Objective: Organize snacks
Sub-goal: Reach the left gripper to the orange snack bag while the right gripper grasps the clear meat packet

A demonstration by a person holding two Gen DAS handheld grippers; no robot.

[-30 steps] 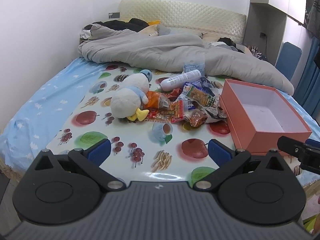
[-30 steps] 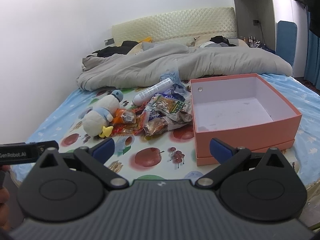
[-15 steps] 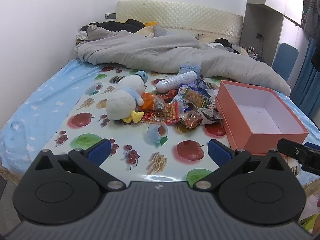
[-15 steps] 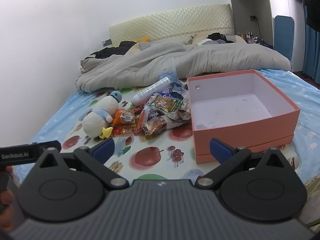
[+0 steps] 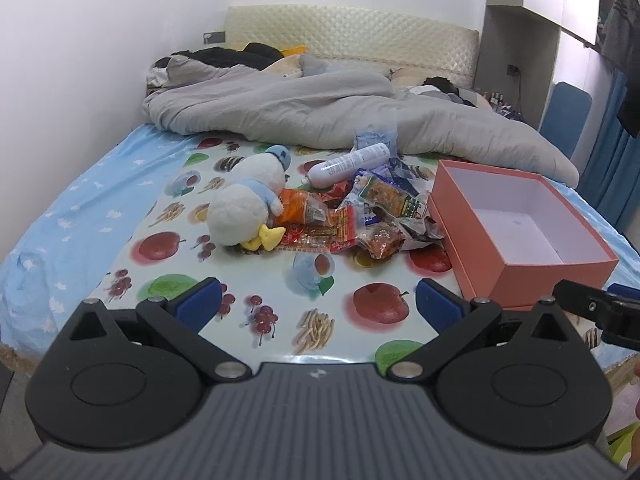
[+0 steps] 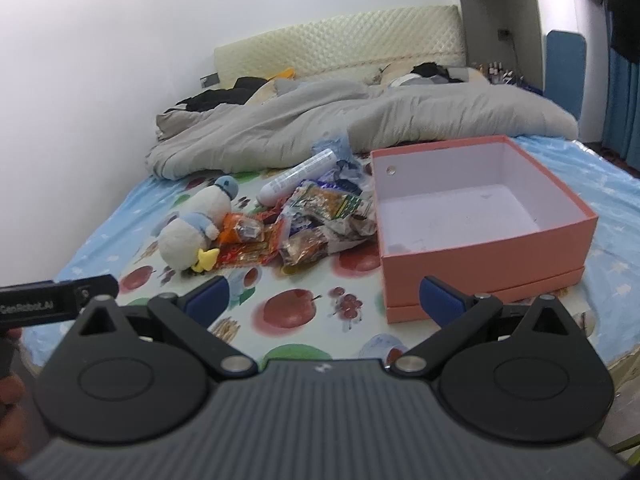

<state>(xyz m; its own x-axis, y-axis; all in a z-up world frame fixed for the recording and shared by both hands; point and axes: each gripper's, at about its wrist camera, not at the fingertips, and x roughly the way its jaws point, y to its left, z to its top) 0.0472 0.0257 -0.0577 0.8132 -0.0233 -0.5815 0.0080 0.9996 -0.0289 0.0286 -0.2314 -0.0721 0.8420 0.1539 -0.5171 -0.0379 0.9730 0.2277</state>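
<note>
Bed with a fruit-print mat [image 5: 320, 304] under you. Your left gripper [image 5: 318, 304] and right gripper [image 6: 324, 300] both hang wide, holding nothing, short of the goods. Snack pile [image 5: 360, 216] lies beside the plush duck [image 5: 244, 200], touching the empty pink box [image 6: 480, 236]. Nothing is sorted yet; next, reach in and pinch one packet.

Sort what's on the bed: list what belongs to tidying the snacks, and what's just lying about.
For the job:
- heap of crinkly snack packets
- open, empty salmon-pink cardboard box

Lying about:
- white plush duck toy
- white cylindrical bottle
- rumpled grey duvet
</note>
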